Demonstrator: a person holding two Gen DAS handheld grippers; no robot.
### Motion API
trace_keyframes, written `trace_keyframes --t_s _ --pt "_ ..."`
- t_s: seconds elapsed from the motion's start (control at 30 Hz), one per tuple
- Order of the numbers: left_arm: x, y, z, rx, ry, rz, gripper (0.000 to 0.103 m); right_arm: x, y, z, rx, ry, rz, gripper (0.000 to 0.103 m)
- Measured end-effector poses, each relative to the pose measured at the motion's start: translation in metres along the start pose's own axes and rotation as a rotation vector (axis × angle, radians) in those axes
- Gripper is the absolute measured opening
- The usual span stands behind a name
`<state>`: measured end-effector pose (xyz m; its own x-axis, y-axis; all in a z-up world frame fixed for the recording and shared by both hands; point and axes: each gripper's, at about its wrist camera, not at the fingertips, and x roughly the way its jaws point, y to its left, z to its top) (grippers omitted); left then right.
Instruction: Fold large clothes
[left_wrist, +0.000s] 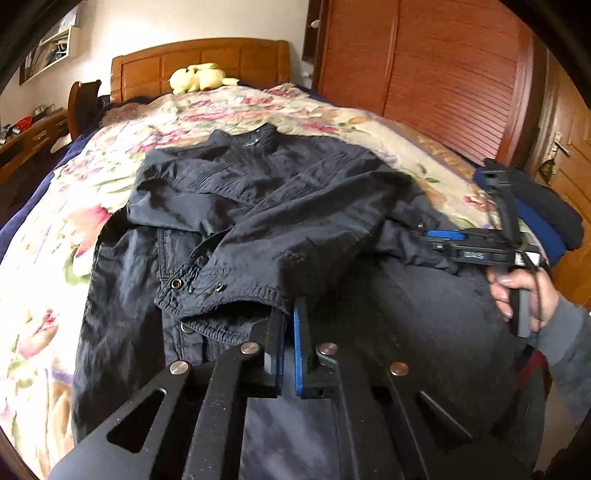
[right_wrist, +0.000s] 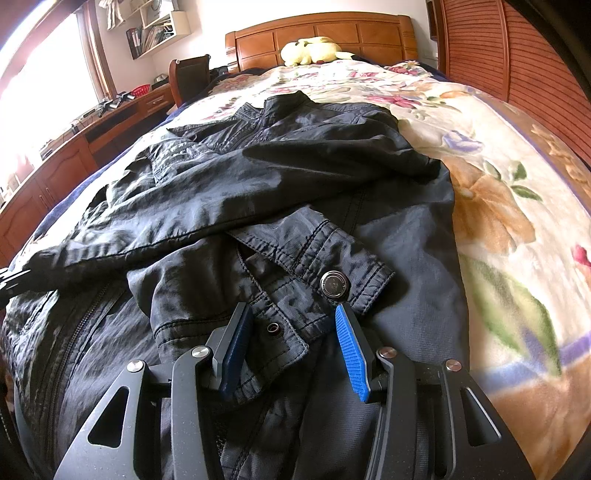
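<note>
On the bed's floral blanket (left_wrist: 258, 107) lies a dark jacket (left_wrist: 280, 192), collar toward the wooden headboard (left_wrist: 199, 59), both sleeves folded across the front. In the left wrist view the left gripper (left_wrist: 290, 317) has its 2 blue-padded jaws pressed together at the edge of the elastic sleeve cuff (left_wrist: 221, 291); cannot tell whether fabric is pinched between them, the tips sit right at the cuff's right end. In the right wrist view the right gripper (right_wrist: 291, 319) has its jaws apart, about half spread, straddling the other sleeve's cuff (right_wrist: 314, 269) with its metal snap button (right_wrist: 333, 284) just beyond the tips; the pads do not press the cloth. A hand (left_wrist: 524, 295) in a grey sleeve holds the right gripper's handle at the right edge of the left view. A yellow plush toy (right_wrist: 314, 50) sits by the headboard. A wooden wardrobe (left_wrist: 424, 74) stands to the right of the bed, a desk (right_wrist: 74, 147) to the left.
</note>
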<state>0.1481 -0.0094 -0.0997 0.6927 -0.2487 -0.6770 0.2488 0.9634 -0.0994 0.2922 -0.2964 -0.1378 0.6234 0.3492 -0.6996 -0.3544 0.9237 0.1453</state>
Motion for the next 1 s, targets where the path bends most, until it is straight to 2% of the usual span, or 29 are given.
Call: trace_keyframes --t_s 0.1,0.2,0.4,0.53,0.6,1.0 --pt "-0.004 -0.004 -0.006 0.009 0.015 0.004 0.004 0.000 0.000 0.000 -0.001 0.000 -0.001 0.048" --pt "-0.006 -0.006 -0.012 0.030 0.019 0.048 0.004 0.000 0.000 0.000 -0.001 0.000 -0.001 0.048" --pt "-0.022 0.009 -0.015 -0.010 0.015 0.074 0.005 0.000 0.000 0.000 -0.001 -0.001 -0.001 0.048" --pt "-0.033 0.023 -0.023 -0.013 0.017 0.120 0.024 0.000 0.000 0.000 -0.001 -0.002 -0.001 0.048" --pt "-0.036 0.032 -0.029 -0.019 0.033 0.130 0.029 0.000 0.000 0.000 -0.001 -0.002 -0.002 0.048" --pt "-0.055 0.093 -0.073 -0.124 0.116 0.239 0.034 0.000 0.000 0.000 -0.001 -0.003 -0.003 0.048"
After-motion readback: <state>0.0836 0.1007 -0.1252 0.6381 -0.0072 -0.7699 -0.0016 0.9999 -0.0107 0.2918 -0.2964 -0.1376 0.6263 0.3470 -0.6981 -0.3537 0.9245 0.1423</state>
